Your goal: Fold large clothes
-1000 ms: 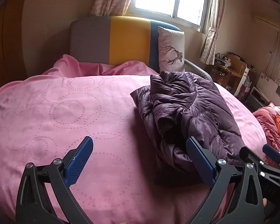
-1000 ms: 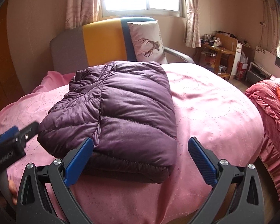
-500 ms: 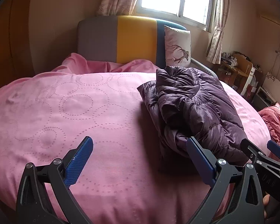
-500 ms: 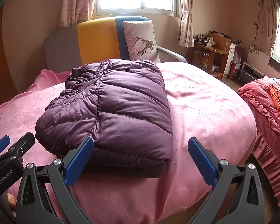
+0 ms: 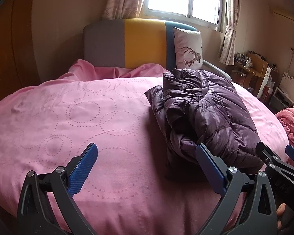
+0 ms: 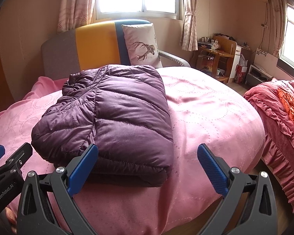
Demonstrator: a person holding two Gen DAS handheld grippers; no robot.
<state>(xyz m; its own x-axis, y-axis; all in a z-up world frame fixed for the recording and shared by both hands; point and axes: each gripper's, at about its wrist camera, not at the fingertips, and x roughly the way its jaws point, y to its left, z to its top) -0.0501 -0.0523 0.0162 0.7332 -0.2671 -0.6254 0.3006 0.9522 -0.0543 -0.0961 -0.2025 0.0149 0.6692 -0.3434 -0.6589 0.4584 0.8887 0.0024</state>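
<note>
A dark purple quilted down jacket lies folded into a thick bundle on the pink bed cover. From the left wrist view the jacket shows its looser, rumpled side. My left gripper is open above the bare cover, with the jacket just past its right finger. My right gripper is open too, hovering at the jacket's near edge and holding nothing. Each gripper shows at the edge of the other's view: the right one and the left one.
A grey, yellow and blue headboard and a deer-print pillow stand at the bed's far end. A wooden desk with clutter is at the back right. A red ruffled blanket lies beside the bed.
Both grippers have pulled back and risen slightly from the bed, so the jacket looks smaller and farther. The jacket itself has not moved. Both stay open.
</note>
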